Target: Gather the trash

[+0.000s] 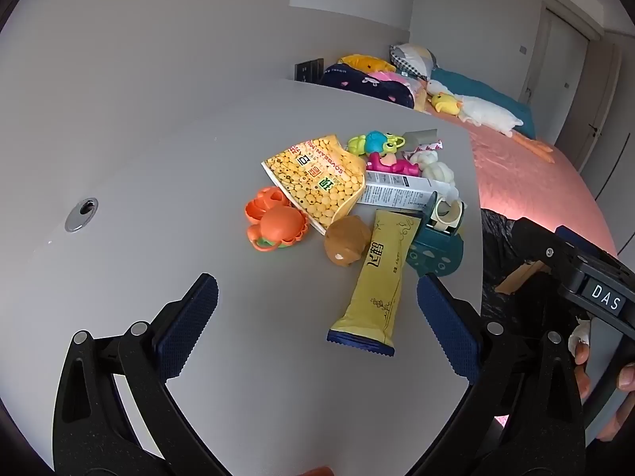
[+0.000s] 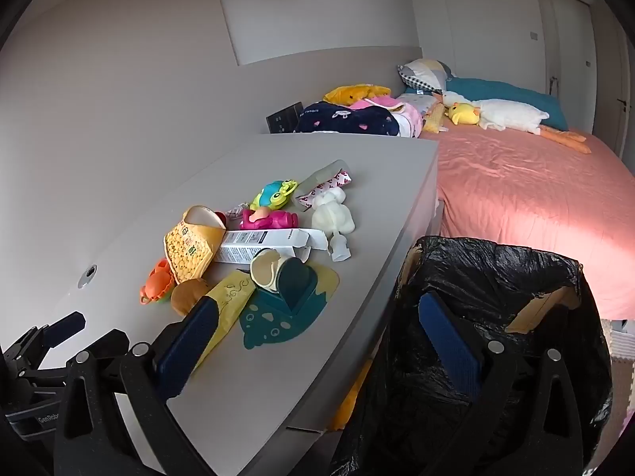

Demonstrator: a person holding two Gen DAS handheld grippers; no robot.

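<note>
Trash here means the wrappers among the toys on the grey bench (image 1: 158, 139): the long yellow wrapper (image 1: 373, 277) lies nearest, in the lower centre of the left wrist view, with the soybean bag (image 1: 317, 178) and a white carton (image 1: 401, 192) above it. The bin with its black liner (image 2: 496, 277) stands off the bench edge, in the lower right of the right wrist view.

The yellow wrapper's long axis runs from its dark crimped end, pointing to the lower centre of the frame, up toward the tape dispenser (image 1: 444, 214). It sits between the spread tips of the left gripper (image 1: 317, 301), whose fingers (image 1: 190, 325) are open and hold nothing. The right gripper (image 2: 317, 329) is also open and empty, one finger over the bench, the other over the bin.

Likely trouble, as I judge it: the wrapper lies flat, so closing fingers may slide over it or only push it. Its upper end touches the brown plush toy (image 1: 347, 240) and the dispenser's base, so a careless grasp could drag those along. Toys could also be mistaken for trash.
</note>
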